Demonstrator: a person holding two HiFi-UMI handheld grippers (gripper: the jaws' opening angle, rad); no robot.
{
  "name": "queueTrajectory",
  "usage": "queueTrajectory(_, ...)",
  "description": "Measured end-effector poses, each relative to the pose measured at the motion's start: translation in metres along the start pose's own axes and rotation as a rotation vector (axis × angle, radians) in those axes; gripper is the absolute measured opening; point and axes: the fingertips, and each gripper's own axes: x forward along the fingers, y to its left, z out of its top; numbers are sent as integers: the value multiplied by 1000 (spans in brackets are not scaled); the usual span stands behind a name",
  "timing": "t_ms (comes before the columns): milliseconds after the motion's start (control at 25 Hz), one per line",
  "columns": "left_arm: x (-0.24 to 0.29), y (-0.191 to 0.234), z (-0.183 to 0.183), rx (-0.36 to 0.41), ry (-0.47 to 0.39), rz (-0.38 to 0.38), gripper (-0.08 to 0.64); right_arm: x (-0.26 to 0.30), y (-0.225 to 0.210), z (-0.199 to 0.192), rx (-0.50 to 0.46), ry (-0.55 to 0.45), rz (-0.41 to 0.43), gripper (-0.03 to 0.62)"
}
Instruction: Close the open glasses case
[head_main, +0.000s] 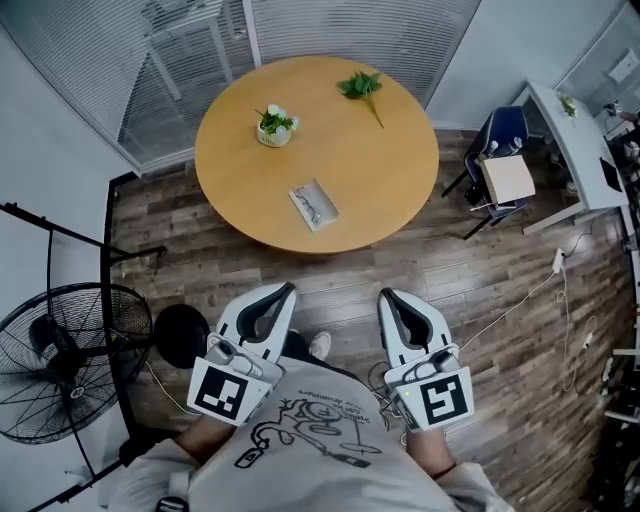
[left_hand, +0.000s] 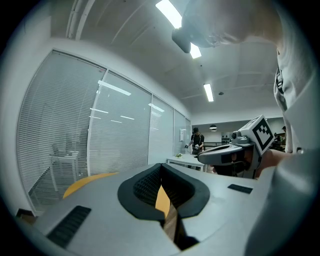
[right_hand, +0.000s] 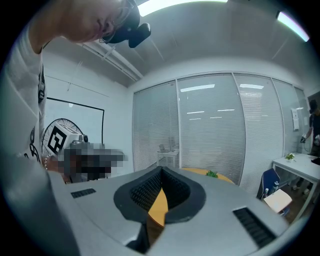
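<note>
Both clenched, empty: left hand-held gripper (head_main: 283, 292) and right hand-held gripper (head_main: 388, 298), low in frame. Glasses case (head_main: 314, 205) lies open mid-frame on the counter (head_main: 385, 170), well apart. I'd approach first, brace its base, then fold it shut slowly.

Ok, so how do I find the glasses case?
Find the round wooden table. Near its edge closest to the person lies the glasses case, flat, rectangular and open. Its neighbours, a potted plant and a leafy sprig, are green; it is pale grey.

Grey left gripper (head_main: 284, 291) and right gripper (head_main: 388, 297), white printed T-shirt (head_main: 330, 405)
</note>
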Motion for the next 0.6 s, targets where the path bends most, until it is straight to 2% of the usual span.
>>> queueTrajectory(120,3,0,-4,-4,11,-2,20,1,-4,0,-3,-3,-3,8)
queueTrajectory(280,12,-2,-6,-2,11,-21,20,1,-10,6,26,-55,-27,8)
queueTrajectory(440,20,-2,-3,2,1,-32,20,1,-15,-3,5,0,-28,8)
queueTrajectory(600,26,4,-1,5,-3,-36,20,11,-15,2,-14,-12,-11,8)
